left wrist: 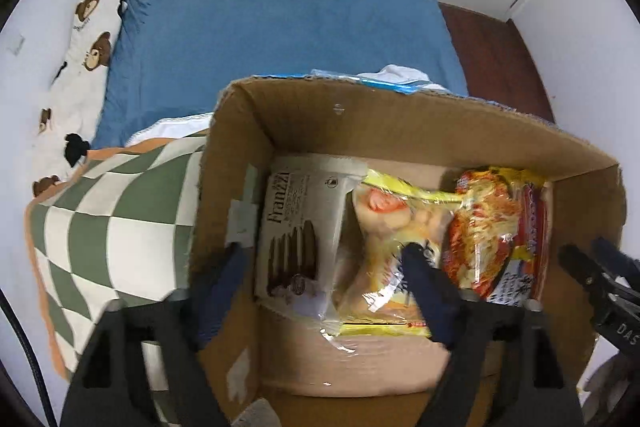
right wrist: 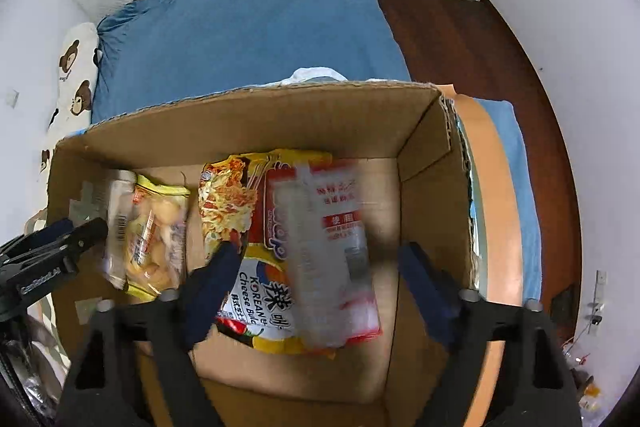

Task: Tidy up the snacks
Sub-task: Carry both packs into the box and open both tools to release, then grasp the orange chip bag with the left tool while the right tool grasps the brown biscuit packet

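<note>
Four snack packs lay in the cardboard box [right wrist: 360, 115] on the bed [right wrist: 248, 27]: a Franzzi biscuit pack [left wrist: 304, 227] at its left wall, a yellow bag [left wrist: 384, 243] just beside it, then a Korean cheese noodle pack [right wrist: 240, 227] under a blurred red-and-white pouch [right wrist: 332, 247]. Both the left tongs [left wrist: 320, 279] and the right tongs [right wrist: 320, 275] hung open above these, gripping nothing.

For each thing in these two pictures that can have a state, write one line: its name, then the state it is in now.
cardboard box: top open, snacks inside.
Franzzi packet: lying in the box at one end.
yellow snack bag: sealed, lying beside it.
Korean cheese noodle pack: flat on the box floor.
red-and-white packet: blurred, over the noodle pack.
left gripper: open, empty.
right gripper: open.
</note>
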`<state>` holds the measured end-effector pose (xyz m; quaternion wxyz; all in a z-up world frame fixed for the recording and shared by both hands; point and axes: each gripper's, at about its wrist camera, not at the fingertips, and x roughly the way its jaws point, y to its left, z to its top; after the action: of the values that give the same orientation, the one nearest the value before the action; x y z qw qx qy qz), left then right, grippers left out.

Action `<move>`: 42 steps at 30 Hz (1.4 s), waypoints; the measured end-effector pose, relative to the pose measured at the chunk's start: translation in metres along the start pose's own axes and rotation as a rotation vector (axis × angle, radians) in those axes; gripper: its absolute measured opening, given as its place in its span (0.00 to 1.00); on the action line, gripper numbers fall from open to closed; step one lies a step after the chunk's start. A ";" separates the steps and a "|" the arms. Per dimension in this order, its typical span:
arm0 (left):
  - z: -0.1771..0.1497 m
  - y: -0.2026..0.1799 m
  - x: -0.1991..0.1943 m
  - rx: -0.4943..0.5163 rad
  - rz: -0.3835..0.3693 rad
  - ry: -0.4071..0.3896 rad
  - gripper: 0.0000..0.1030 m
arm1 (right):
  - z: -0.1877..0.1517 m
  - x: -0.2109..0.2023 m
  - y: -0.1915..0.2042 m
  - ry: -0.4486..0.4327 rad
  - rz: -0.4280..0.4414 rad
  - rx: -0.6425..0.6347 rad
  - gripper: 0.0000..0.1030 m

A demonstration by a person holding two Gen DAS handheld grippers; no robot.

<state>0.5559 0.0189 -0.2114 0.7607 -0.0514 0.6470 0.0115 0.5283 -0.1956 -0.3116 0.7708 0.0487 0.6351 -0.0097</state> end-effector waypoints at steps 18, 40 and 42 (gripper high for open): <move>-0.071 -0.017 -0.054 0.044 -0.002 -0.205 0.83 | -0.055 -0.021 0.007 -0.108 0.008 -0.024 0.89; -0.214 -0.020 -0.176 0.101 -0.022 -0.516 0.83 | -0.202 -0.148 0.024 -0.405 0.027 -0.070 0.89; -0.225 -0.020 -0.185 0.106 -0.019 -0.536 0.83 | -0.210 -0.159 0.024 -0.423 0.030 -0.075 0.89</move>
<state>0.3065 -0.0123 -0.0628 0.9064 -0.0127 0.4218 -0.0166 0.2941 -0.1608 -0.1934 0.8883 0.0263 0.4583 0.0152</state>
